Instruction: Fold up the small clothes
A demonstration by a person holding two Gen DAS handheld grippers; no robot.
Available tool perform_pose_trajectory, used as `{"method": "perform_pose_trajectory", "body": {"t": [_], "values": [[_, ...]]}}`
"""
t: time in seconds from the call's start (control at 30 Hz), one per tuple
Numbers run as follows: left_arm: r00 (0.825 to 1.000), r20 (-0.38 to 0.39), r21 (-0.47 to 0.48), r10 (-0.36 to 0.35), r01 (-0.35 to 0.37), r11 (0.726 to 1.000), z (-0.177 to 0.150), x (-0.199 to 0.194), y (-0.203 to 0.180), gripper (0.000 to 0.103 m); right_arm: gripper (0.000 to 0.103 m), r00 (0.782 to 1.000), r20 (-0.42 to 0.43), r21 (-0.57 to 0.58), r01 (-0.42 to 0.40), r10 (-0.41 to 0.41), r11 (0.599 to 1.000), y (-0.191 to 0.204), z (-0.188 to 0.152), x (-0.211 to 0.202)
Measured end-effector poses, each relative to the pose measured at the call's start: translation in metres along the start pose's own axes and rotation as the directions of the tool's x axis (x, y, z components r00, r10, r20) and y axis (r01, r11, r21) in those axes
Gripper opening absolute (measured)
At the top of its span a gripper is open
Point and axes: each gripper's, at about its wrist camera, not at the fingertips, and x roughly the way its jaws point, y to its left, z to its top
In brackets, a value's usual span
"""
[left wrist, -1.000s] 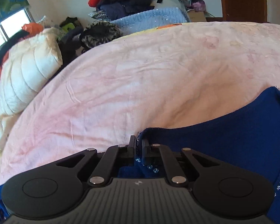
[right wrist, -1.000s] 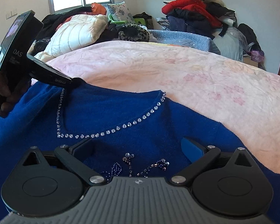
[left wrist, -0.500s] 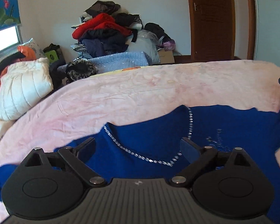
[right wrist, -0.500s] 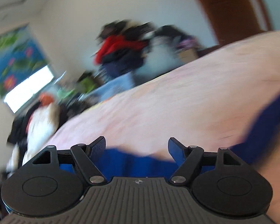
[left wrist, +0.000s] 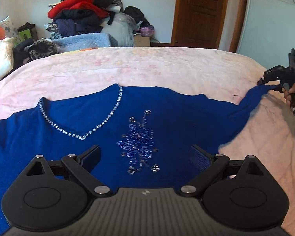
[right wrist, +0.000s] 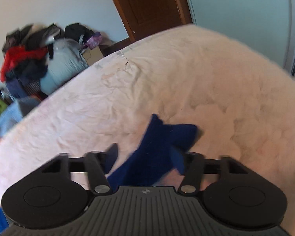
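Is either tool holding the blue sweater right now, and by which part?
The left tool is open, holding nothing. The right tool is closing around the blue sweater at its sleeve end; a firm grip cannot be confirmed.

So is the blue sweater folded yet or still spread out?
Spread out: the blue sweater lies front-up on the bed, neckline and beadwork showing, no fold visible.
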Motion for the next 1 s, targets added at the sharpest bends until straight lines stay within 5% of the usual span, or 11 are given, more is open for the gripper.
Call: {"method": "perform_pose_trajectory", "body": {"t": [0.03, 0.2, 0.3, 0.43, 0.5, 0.53, 0.57, 0.6, 0.7, 0.9, 1.0], "values": [[1.000, 0.008, 0.001, -0.006, 0.006, 1.000, 0.001, -0.002, -0.002, 0.097, 0.006, 1.000, 0.007, 0.003, 0.000, 0.000, 1.000, -0.001, -0.002, -0.001], [0.996, 0.065, -0.115, -0.061, 0.068, 0.991, 0.001, -0.018, 0.020, 0.097, 0.008, 0.975, 0.134, -0.020, -0.174, 0.175, 0.985, 0.004, -0.015, -0.038], [0.989, 0.117, -0.268, -0.090, 0.119, 0.956, 0.001, -0.027, 0.052, 0.097, 0.008, 0.917, 0.179, -0.217, -0.315, 0.355, 0.924, 0.056, -0.032, -0.086], [0.977, 0.175, -0.524, -0.122, 0.198, 0.828, -0.011, -0.031, 0.101, 0.097, 0.013, 0.716, 0.039, -0.339, -0.647, 0.697, 0.683, 0.149, -0.084, -0.145], [0.967, 0.217, -0.627, -0.134, 0.243, 0.740, -0.023, -0.035, 0.125, 0.097, 0.033, 0.557, -0.100, -0.235, -0.818, 0.824, 0.525, 0.186, -0.118, -0.158], [0.965, 0.226, -0.658, -0.131, 0.250, 0.710, -0.029, -0.039, 0.135, 0.097, 0.059, 0.439, -0.184, -0.146, -0.897, 0.879, 0.418, 0.204, -0.135, -0.165], [0.967, 0.222, -0.669, -0.121, 0.242, 0.703, -0.033, -0.041, 0.142, 0.097, 0.080, 0.355, -0.239, -0.103, -0.935, 0.904, 0.340, 0.215, -0.154, -0.172], [0.971, 0.212, -0.670, -0.114, 0.230, 0.706, -0.037, -0.044, 0.146, 0.097, 0.087, 0.332, -0.273, -0.099, -0.943, 0.903, 0.317, 0.222, -0.171, -0.180], [0.979, 0.168, -0.667, -0.118, 0.201, 0.717, -0.051, -0.046, 0.156, 0.097, 0.086, 0.365, -0.306, -0.120, -0.931, 0.879, 0.345, 0.213, -0.198, -0.183], [0.972, 0.116, -0.705, -0.207, 0.227, 0.672, -0.071, -0.031, 0.154, 0.097, 0.084, 0.652, -0.171, 0.011, -0.749, 0.739, 0.663, 0.122, -0.180, -0.145], [0.966, 0.099, -0.720, -0.238, 0.234, 0.653, -0.080, -0.028, 0.143, 0.097, 0.084, 0.696, -0.127, 0.147, -0.691, 0.707, 0.707, 0.091, -0.177, -0.122]]}}
